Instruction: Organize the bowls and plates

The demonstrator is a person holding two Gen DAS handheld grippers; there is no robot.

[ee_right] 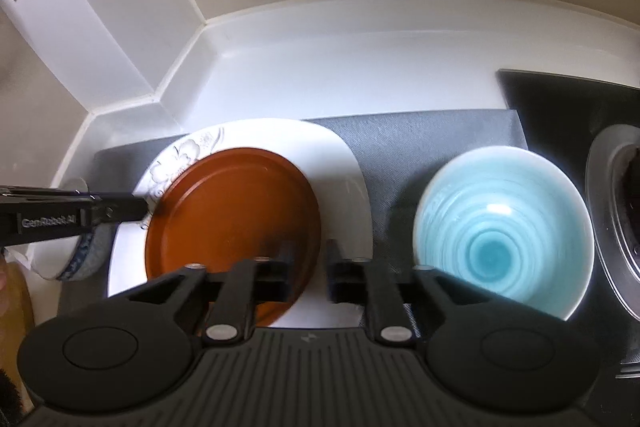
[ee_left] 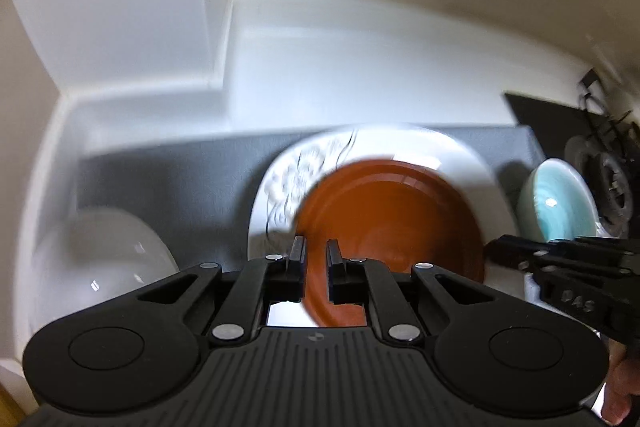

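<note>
An orange-brown plate (ee_right: 232, 215) lies on a larger white plate with a grey floral print (ee_right: 340, 163), which rests on a grey mat (ee_right: 432, 135) spread over a white countertop (ee_right: 340, 67). The left gripper (ee_left: 316, 253) reaches over the orange plate's near edge with its jaws narrowed to a slim gap, and whether they pinch the rim cannot be told. The right gripper (ee_right: 308, 259) hovers with jaws slightly parted over the white plate's right side, just beside a pale blue bowl (ee_right: 500, 231) on the mat, while a white bowl (ee_left: 108, 259) sits at far left.
</note>
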